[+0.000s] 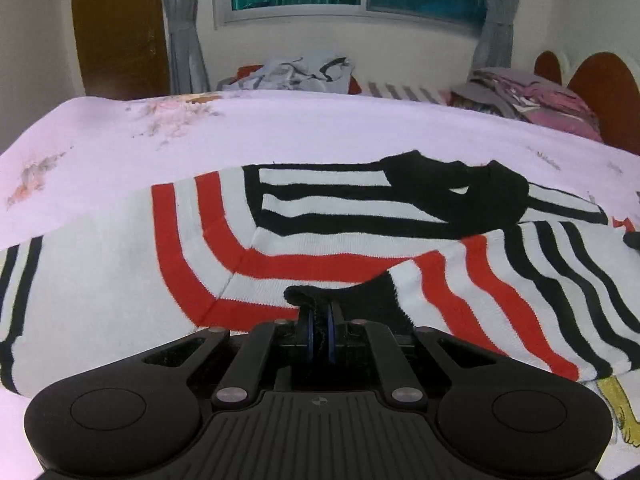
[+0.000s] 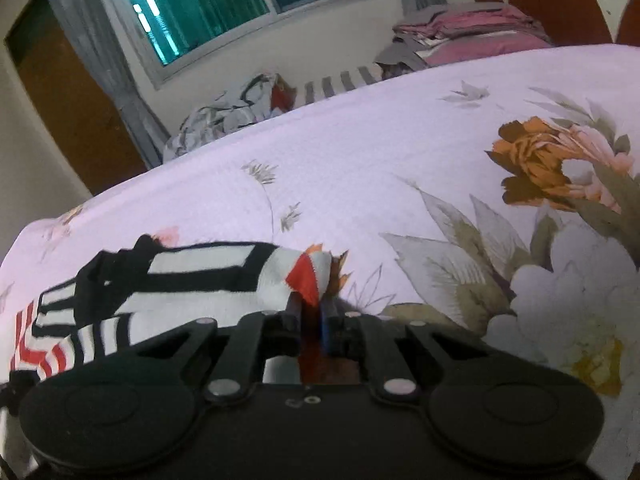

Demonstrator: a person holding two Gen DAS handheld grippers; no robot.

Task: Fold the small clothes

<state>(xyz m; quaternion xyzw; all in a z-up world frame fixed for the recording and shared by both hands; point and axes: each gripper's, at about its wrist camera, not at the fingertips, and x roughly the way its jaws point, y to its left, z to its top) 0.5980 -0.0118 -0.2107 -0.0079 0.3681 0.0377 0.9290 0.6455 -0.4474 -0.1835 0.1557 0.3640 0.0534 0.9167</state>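
A small knitted sweater (image 1: pixel 132 280) with white, red and black stripes lies spread on the bed, its black collar (image 1: pixel 452 192) at the far side. My left gripper (image 1: pixel 319 316) is shut on a black cuff or hem edge (image 1: pixel 360 300) of a folded-over part at the near side. In the right wrist view the sweater (image 2: pixel 192 276) lies to the left. My right gripper (image 2: pixel 310 310) is shut on a white and red corner (image 2: pixel 308 274) of it, lifted slightly off the sheet.
The bed has a pale lilac sheet (image 1: pixel 320 132) with printed flowers (image 2: pixel 532 160). A heap of grey clothes (image 1: pixel 296 72) lies beyond its far edge. Folded pink and grey bedding (image 1: pixel 532 100) is stacked at the far right by the brown headboard (image 1: pixel 604 92).
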